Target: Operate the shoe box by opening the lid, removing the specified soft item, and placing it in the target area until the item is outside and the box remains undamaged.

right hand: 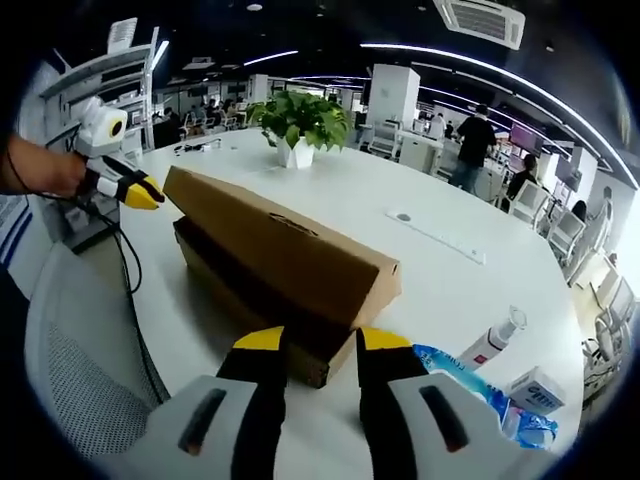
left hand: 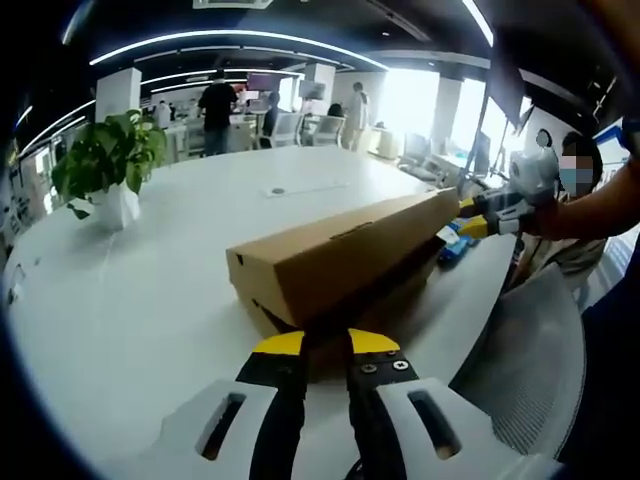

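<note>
My left gripper [left hand: 325,343]: jaws spread, tips at near end of shoe box [left hand: 340,262], seemingly just under raised lid [left hand: 350,245] edge; contact unclear. My right gripper [right hand: 312,340]: jaws spread at opposite end, tips against box base. Lid tilted up, dark gap beneath. Box lies on white bench [left hand: 130,300]. Potted plant [right hand: 297,122] well beyond; bottle [right hand: 492,340], blue packet [right hand: 470,385] near right end.

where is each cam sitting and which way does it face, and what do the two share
Left gripper view: rides the left gripper, looking along the shoe box from one end; the right gripper and a hand show at the far end.
Right gripper view: rides the right gripper, facing the box's opposite end; the left gripper and its hand show far left.
Shared: the box with its lid lifted, the white table, the potted plant.
</note>
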Motion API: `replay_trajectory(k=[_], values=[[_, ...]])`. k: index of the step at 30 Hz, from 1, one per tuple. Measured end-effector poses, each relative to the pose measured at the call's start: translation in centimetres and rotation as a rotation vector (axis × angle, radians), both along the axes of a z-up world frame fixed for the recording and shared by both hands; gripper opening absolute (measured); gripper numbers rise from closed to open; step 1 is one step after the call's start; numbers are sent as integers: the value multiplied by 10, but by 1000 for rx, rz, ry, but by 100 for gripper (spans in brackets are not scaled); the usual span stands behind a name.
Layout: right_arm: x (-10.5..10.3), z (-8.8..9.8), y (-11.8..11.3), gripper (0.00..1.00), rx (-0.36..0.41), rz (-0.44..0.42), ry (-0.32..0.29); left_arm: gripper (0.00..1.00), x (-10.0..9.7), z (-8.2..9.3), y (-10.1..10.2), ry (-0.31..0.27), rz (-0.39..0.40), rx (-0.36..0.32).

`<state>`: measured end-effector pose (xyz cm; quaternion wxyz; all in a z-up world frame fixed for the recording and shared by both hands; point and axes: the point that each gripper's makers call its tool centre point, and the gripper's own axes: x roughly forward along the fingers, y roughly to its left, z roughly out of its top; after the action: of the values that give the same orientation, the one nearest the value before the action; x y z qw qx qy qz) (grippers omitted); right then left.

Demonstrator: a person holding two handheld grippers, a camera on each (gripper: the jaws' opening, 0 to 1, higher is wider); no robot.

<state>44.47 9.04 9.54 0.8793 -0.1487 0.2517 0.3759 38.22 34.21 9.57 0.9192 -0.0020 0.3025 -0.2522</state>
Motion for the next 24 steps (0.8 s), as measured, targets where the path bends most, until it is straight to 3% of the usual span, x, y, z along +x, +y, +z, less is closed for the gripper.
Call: replay_trajectory(k=[8,13,24], values=[[7,8,-4,25,33,-26,-5,19,-2,2,8,-9,49,-6],[7,7,-1,21,33,-6,-2,20,8,11,13,-47,90,-19],[4,-11,1,20,18,-12,26,19,12,-13,7,3,76,-7]])
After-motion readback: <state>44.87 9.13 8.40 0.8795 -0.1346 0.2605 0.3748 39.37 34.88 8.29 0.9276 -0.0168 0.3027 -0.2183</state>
